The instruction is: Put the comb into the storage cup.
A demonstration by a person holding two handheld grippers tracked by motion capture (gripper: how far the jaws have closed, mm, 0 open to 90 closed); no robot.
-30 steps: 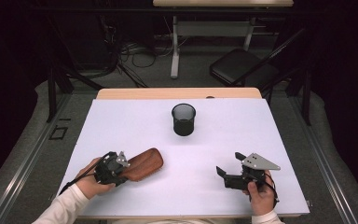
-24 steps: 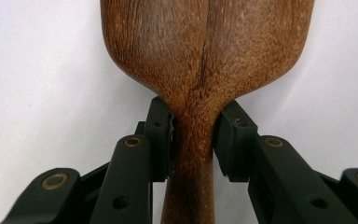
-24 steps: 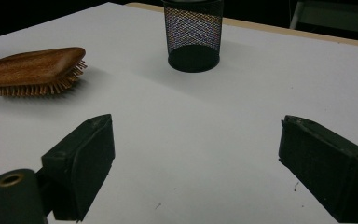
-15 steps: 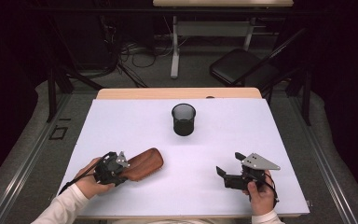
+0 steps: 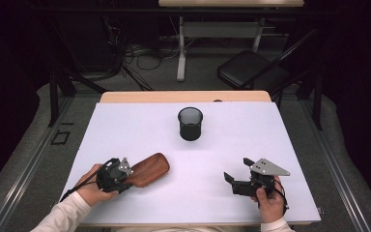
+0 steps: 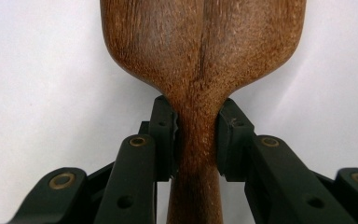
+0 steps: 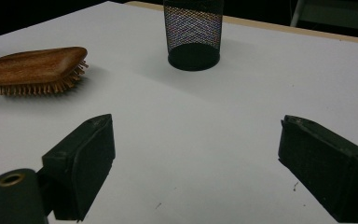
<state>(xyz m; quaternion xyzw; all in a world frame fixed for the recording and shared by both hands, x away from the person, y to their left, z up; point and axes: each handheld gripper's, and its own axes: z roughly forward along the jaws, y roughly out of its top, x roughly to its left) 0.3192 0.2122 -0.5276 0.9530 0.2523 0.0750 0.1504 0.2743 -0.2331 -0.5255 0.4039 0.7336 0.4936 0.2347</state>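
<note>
A wooden hairbrush (image 5: pixel 149 168) lies bristles down on the white table top (image 5: pixel 125 125) at the front left. My left gripper (image 5: pixel 125 174) is shut on its narrow handle. In the left gripper view both pads (image 6: pixel 164 140) press the handle just below the brush's wide head (image 6: pixel 200 46). My right gripper (image 5: pixel 238 170) rests at the front right, open, with bare table between its jaws. The right gripper view shows my right gripper (image 7: pixel 196 154) standing wide, with the hairbrush (image 7: pixel 35 65) far to the left and a black mesh cup (image 7: pixel 194 32) ahead.
The black mesh cup (image 5: pixel 190 124) stands upright at the table's middle back. A wooden strip (image 5: pixel 183 96) edges the far side. Beyond it are a black chair (image 5: pixel 251 72), cables and a desk frame on the floor.
</note>
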